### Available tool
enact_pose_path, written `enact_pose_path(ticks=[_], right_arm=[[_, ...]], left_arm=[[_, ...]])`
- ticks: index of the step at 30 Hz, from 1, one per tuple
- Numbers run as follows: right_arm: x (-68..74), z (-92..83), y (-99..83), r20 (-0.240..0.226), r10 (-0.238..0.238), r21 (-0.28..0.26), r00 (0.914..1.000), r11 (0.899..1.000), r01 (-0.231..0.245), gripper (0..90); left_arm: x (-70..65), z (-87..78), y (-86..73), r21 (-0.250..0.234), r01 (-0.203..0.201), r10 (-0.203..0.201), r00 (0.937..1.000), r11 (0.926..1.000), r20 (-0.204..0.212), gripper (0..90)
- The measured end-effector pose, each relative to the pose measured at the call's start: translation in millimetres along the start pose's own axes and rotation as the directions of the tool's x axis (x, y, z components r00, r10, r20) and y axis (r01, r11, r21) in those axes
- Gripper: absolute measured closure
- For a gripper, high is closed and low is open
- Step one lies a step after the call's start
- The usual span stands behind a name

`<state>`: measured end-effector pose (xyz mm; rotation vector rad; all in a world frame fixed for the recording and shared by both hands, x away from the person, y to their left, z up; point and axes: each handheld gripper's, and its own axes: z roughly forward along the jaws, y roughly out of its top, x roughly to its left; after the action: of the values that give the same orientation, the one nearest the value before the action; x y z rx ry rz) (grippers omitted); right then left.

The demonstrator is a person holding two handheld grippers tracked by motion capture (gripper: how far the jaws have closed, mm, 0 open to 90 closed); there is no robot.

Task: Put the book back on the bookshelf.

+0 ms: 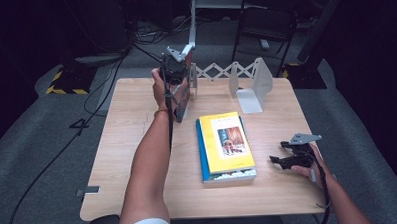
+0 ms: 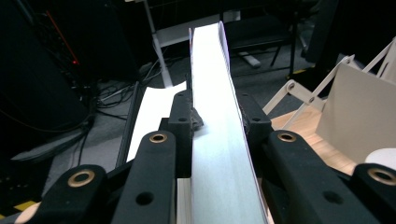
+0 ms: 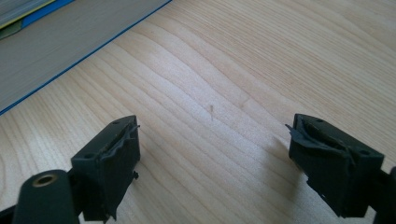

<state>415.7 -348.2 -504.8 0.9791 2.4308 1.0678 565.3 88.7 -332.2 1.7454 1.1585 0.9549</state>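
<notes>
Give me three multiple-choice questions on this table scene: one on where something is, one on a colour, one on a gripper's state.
1. Where is the book in the left gripper?
A. upright beside the white book rack
B. flat at the near table edge
C. on the floor

2. The cover of the flat book is mainly
A. red
B. yellow
C. black

3. The right gripper is
A. shut on a book
B. shut on nothing
C. open

Answers: 1 A, the held book stands upright at the rack's left end. 2 B, yellow with a blue edge. 3 C, its fingers stand apart over bare table.

A yellow-covered book (image 1: 226,147) lies flat on the wooden table (image 1: 137,124), near a white expandable bookend rack (image 1: 245,83).
</notes>
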Motion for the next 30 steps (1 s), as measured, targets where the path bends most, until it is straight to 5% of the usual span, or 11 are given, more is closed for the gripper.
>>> enact_pose_path(ticks=[15,30], right_arm=[[0.0,0.0,0.0,0.0,0.0,0.0,1.0,1.0,0.0,16.5],[0.1,0.0,0.0,0.0,0.0,0.0,1.0,1.0,0.0,16.4]], left_arm=[[-2.9,-6.7,0.4,-0.05,-0.002,0.0,0.9993,0.9987,-0.038,67.3],[4.5,-17.2,1.5,-0.046,0.0,0.001,0.9999,0.9989,0.016,61.2]])
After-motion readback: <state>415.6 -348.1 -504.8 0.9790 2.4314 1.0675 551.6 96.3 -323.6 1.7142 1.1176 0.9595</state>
